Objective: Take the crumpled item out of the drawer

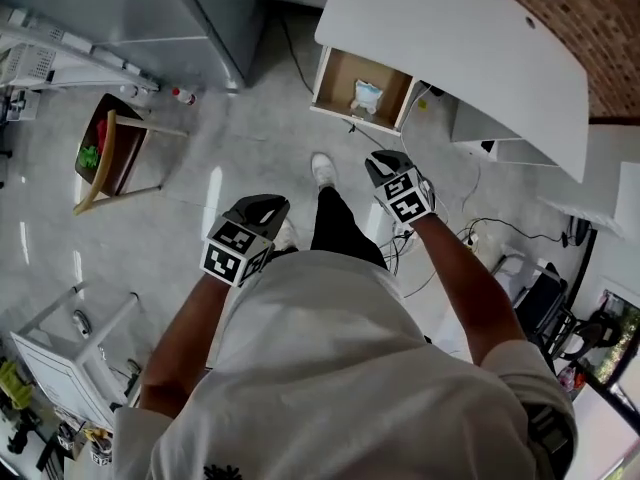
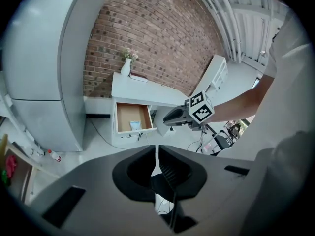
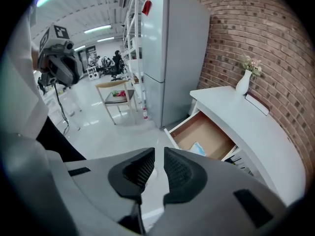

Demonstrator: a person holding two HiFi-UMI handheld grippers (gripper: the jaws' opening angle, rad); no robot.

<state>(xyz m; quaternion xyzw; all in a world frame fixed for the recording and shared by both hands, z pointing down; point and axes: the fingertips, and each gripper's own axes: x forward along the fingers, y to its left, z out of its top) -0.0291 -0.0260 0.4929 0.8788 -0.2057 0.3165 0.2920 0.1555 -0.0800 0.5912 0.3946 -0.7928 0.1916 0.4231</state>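
Note:
The white desk's wooden drawer (image 1: 340, 73) stands pulled open. A crumpled pale blue-white item (image 1: 367, 95) lies inside it, toward the right. The same item (image 2: 135, 125) appears small in the left gripper view, and again as the crumpled item (image 3: 198, 148) just past the jaws in the right gripper view. My left gripper (image 1: 268, 205) hangs over the floor, well short of the drawer, jaws together and empty. My right gripper (image 1: 383, 158) is nearer, just below the drawer's right front corner, also shut on nothing. Both grippers are held at waist height.
A grey fridge (image 1: 190, 13) stands left of the desk (image 1: 470, 38). At the far left a wooden chair (image 1: 110, 153) carries red and green things. Cables (image 1: 470, 233) trail on the floor right of the person's legs. A white vase (image 3: 242, 82) sits on the desk.

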